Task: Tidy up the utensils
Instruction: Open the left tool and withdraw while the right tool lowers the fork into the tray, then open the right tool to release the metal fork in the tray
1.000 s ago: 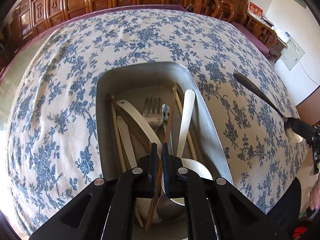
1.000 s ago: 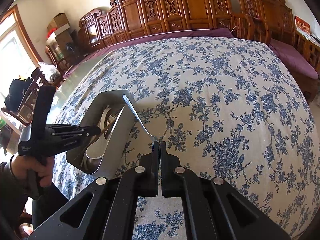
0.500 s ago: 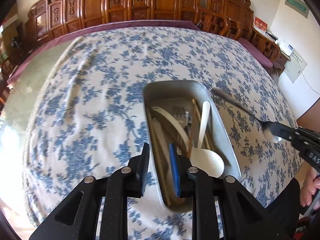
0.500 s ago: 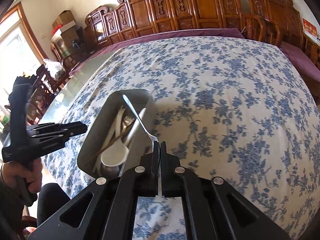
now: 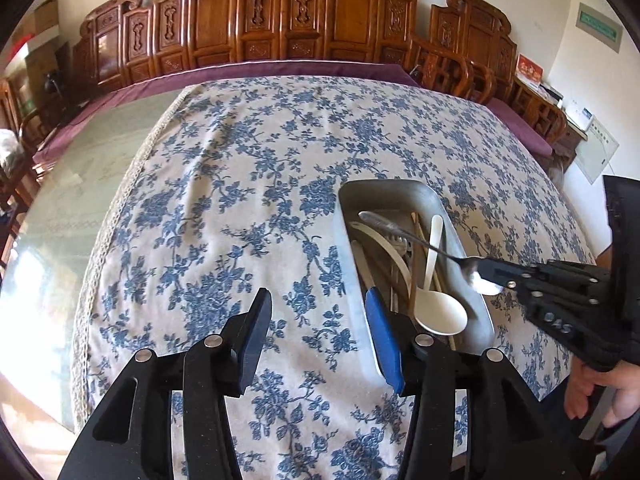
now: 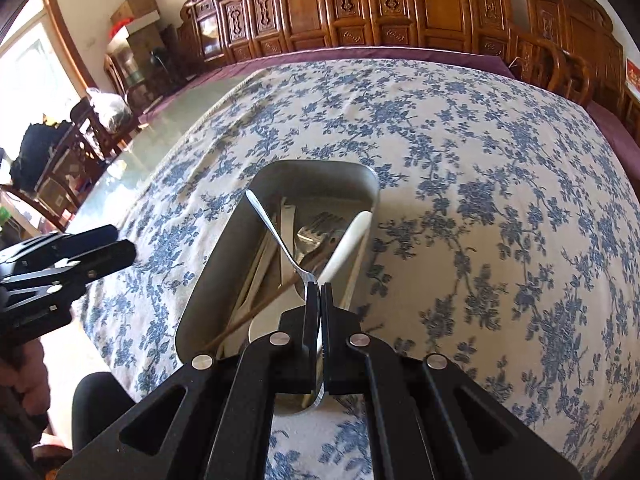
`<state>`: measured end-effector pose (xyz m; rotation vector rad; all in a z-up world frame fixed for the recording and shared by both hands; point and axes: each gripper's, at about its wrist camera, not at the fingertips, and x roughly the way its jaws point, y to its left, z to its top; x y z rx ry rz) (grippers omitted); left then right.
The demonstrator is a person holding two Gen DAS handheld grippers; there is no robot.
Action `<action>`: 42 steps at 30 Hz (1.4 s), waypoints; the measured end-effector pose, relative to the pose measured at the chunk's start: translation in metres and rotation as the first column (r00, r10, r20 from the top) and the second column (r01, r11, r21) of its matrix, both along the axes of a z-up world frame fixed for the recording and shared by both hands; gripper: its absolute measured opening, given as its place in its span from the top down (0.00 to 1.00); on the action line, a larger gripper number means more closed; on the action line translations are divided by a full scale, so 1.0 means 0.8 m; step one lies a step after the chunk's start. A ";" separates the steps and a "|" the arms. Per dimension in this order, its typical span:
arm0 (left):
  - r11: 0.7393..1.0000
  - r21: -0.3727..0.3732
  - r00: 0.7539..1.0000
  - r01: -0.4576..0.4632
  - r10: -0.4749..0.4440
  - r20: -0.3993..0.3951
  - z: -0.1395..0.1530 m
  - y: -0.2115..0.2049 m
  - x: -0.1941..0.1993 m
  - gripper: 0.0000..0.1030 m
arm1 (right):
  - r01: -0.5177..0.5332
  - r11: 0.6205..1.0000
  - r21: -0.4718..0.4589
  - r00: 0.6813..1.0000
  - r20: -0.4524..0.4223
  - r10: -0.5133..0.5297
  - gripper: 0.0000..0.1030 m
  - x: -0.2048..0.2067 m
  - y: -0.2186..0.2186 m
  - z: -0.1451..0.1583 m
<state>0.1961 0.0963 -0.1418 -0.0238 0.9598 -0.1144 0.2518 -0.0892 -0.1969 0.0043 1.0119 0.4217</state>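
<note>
A steel tray (image 5: pixel 400 186) (image 6: pixel 320 166) on the blue-flowered cloth holds a white spoon (image 5: pixel 438 314), a fork (image 6: pixel 320 224), a brown chopstick (image 6: pixel 260 308) and other pale utensils. My right gripper (image 6: pixel 320 292) (image 5: pixel 492 270) is shut on the bowl of a metal spoon (image 6: pixel 272 228) (image 5: pixel 400 232); its handle sticks out over the tray, above the utensils. My left gripper (image 5: pixel 320 316) (image 6: pixel 120 244) hangs above the cloth just left of the tray's near end. Its jaws are opening with nothing between them.
The flowered tablecloth (image 5: pixel 240 200) covers most of a glass-topped table (image 5: pixel 80 184), whose bare strip lies to the left. Carved wooden chairs (image 5: pixel 320 20) line the far edge. A person's hand (image 5: pixel 600 392) holds the right gripper's handle.
My left gripper let go of the chopstick in the tray, rose, drew off to the tray's left and opened. My right gripper carried the metal spoon leftward until it hung over the tray.
</note>
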 end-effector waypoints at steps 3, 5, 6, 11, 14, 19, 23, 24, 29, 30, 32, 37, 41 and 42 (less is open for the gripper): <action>1.000 -0.003 1.000 -0.006 0.006 0.003 0.002 0.006 -0.003 0.55 | 0.013 0.999 -0.038 1.000 -0.010 -0.013 0.98 0.008 0.012 -0.011; 1.000 -0.004 1.000 -0.008 0.009 0.004 0.002 0.009 -0.005 0.55 | 0.025 0.998 -0.051 1.000 -0.017 -0.025 0.98 0.014 0.017 -0.016; 1.000 -0.004 1.000 -0.009 0.009 0.004 0.002 0.010 -0.006 0.55 | 0.028 0.998 -0.054 0.999 -0.020 -0.029 0.98 0.018 0.019 -0.018; 1.000 0.001 1.000 -0.013 0.013 0.002 0.000 0.016 -0.010 0.55 | 0.027 0.998 -0.056 0.999 -0.029 -0.029 0.97 0.032 0.031 -0.020; 1.000 0.004 1.000 -0.016 0.016 -0.001 0.000 0.017 -0.010 0.55 | 0.027 0.999 -0.035 0.999 -0.039 -0.028 0.96 0.034 0.033 -0.019; 1.000 0.010 1.000 -0.020 0.020 -0.003 -0.001 0.018 -0.012 0.55 | 0.004 1.000 0.017 0.999 -0.053 -0.003 0.93 0.027 0.032 -0.019; 1.000 0.015 1.000 -0.020 0.020 -0.005 -0.002 0.017 -0.012 0.55 | -0.030 0.998 0.059 0.998 -0.061 0.034 0.90 0.017 0.036 -0.018; 1.000 0.016 1.000 -0.019 0.019 -0.006 -0.002 0.016 -0.012 0.55 | -0.040 0.997 0.070 0.997 -0.065 0.045 0.89 0.015 0.037 -0.018; 1.000 0.018 1.000 -0.017 0.017 -0.006 -0.003 0.012 -0.013 0.55 | -0.080 0.990 0.120 0.993 -0.077 0.090 0.84 0.008 0.046 -0.015; 1.000 0.019 1.000 -0.016 0.016 -0.006 -0.002 0.012 -0.014 0.55 | -0.092 0.988 0.122 0.992 -0.076 0.102 0.83 0.006 0.049 -0.014; 1.000 0.021 1.000 -0.015 0.015 -0.006 -0.002 0.010 -0.014 0.55 | -0.104 0.986 0.130 0.990 -0.079 0.115 0.82 0.003 0.053 -0.014; 1.000 0.023 1.000 -0.013 0.013 -0.004 0.001 0.008 -0.015 0.55 | -0.107 0.984 0.140 0.991 -0.059 0.116 0.79 -0.003 0.048 -0.008; 1.000 0.024 1.000 -0.015 0.015 0.001 0.004 0.004 -0.017 0.55 | -0.102 0.987 0.123 0.994 -0.027 0.106 0.79 -0.010 0.034 0.001; 1.000 0.023 1.000 -0.015 0.015 0.002 0.005 0.004 -0.017 0.55 | -0.099 0.988 0.120 0.995 -0.017 0.101 0.79 -0.013 0.029 0.004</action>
